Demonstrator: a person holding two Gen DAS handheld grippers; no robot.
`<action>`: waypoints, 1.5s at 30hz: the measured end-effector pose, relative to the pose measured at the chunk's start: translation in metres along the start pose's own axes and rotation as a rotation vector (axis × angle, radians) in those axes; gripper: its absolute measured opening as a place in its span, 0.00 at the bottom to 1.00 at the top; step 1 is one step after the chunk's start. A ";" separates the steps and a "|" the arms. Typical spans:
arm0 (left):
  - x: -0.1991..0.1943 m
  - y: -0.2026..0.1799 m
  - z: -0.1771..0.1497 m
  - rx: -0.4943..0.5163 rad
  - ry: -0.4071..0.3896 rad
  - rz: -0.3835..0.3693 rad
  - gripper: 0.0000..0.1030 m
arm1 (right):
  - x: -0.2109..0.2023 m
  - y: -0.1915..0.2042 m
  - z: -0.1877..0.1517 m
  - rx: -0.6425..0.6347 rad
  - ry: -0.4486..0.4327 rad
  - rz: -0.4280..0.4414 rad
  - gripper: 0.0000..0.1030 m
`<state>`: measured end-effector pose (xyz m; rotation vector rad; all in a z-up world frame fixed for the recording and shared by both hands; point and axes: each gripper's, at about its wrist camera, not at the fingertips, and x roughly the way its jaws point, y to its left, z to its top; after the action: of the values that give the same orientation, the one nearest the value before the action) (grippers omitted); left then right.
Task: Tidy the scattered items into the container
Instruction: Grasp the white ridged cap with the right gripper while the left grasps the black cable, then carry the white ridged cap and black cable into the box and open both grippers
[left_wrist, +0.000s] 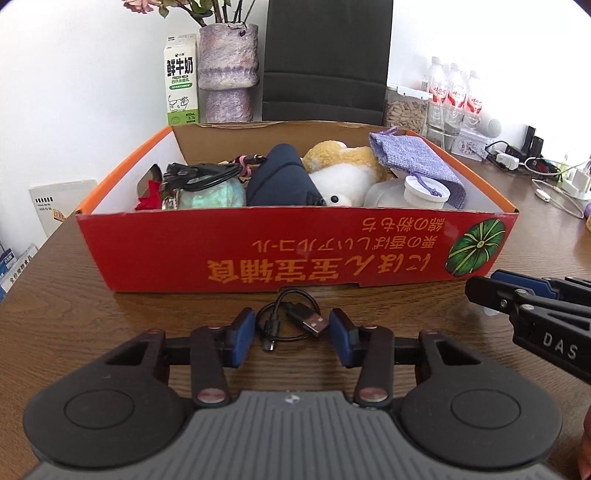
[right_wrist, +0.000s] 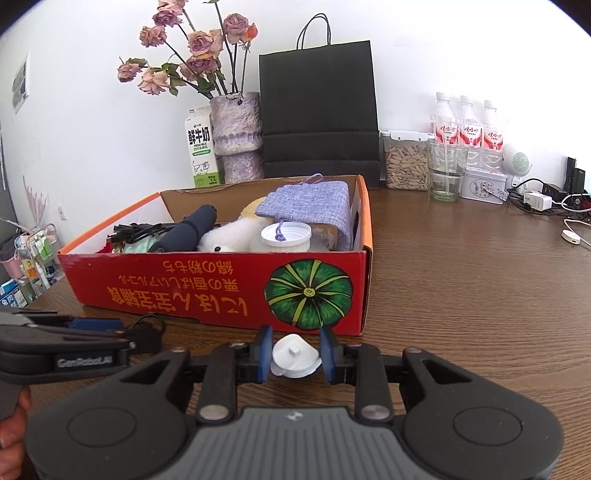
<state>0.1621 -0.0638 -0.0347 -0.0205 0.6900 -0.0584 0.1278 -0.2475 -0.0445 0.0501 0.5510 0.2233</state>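
Observation:
A small coiled black USB cable (left_wrist: 295, 317) lies on the wooden table just in front of the red cardboard box (left_wrist: 221, 251). My left gripper (left_wrist: 291, 332) straddles it, its blue pads touching the coil on both sides. In the right wrist view a white round plastic cap (right_wrist: 293, 363) sits on the table between the pads of my right gripper (right_wrist: 295, 354), which is shut on it, close to the box's front wall (right_wrist: 184, 291). The box holds a plush toy (left_wrist: 340, 173), a purple pouch (left_wrist: 410, 155), a navy roll, cables and a white jar.
Behind the box stand a milk carton (left_wrist: 181, 81), a purple vase (left_wrist: 227, 70) with dried roses and a black paper bag (right_wrist: 319, 110). Water bottles (right_wrist: 467, 125), a glass, a jar of seeds, a tin and chargers with cords crowd the back right. The table edge is at the left.

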 end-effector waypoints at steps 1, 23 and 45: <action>-0.002 0.002 -0.001 -0.003 -0.004 -0.007 0.41 | 0.000 0.000 0.000 0.000 -0.001 -0.001 0.25; -0.078 0.028 0.018 0.010 -0.300 -0.040 0.39 | -0.034 0.040 0.010 -0.089 -0.174 0.060 0.25; 0.012 0.045 0.073 -0.022 -0.356 0.035 0.39 | 0.040 0.056 0.072 -0.069 -0.244 0.043 0.25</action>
<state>0.2195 -0.0201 0.0125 -0.0389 0.3347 -0.0131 0.1874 -0.1830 0.0020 0.0223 0.2992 0.2739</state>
